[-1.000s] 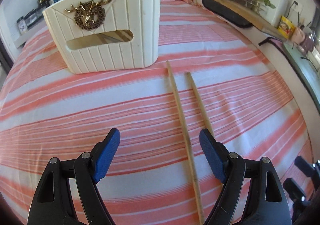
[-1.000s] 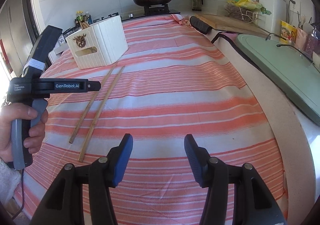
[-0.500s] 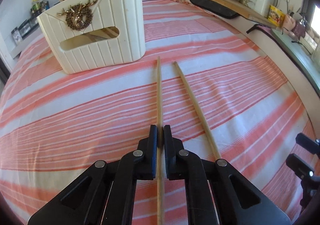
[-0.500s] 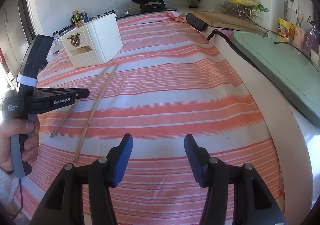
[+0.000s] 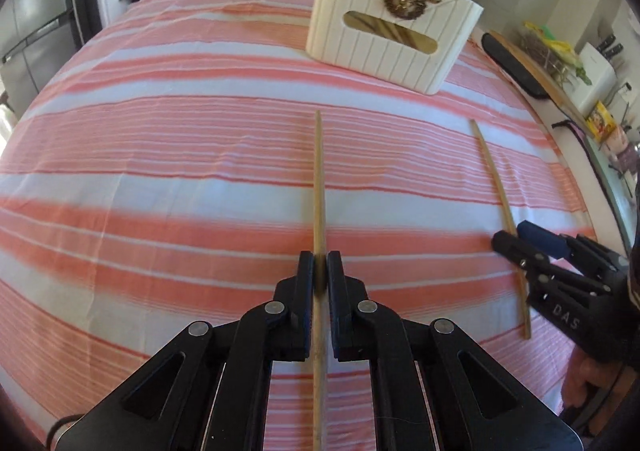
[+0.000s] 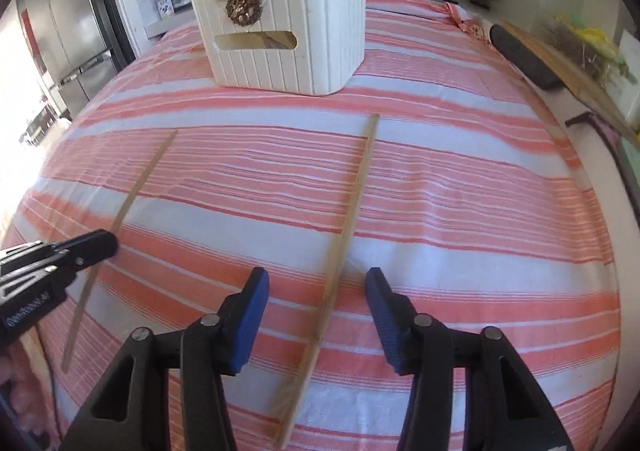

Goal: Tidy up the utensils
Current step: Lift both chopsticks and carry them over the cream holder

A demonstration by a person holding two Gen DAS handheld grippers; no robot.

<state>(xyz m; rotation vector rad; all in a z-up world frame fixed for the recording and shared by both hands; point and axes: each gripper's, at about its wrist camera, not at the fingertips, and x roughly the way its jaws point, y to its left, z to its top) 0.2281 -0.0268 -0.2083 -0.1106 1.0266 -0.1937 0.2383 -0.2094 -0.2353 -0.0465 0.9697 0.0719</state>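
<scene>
Left gripper jaws clamping a chopstick, right gripper "DAS" jaws closing around second chopstick, untouched

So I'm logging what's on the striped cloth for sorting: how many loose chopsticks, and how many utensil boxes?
Loose wooden chopsticks: 2, one in the left gripper, one between the closing right gripper pads.
White utensil box: 1.
Total: 3.
</scene>
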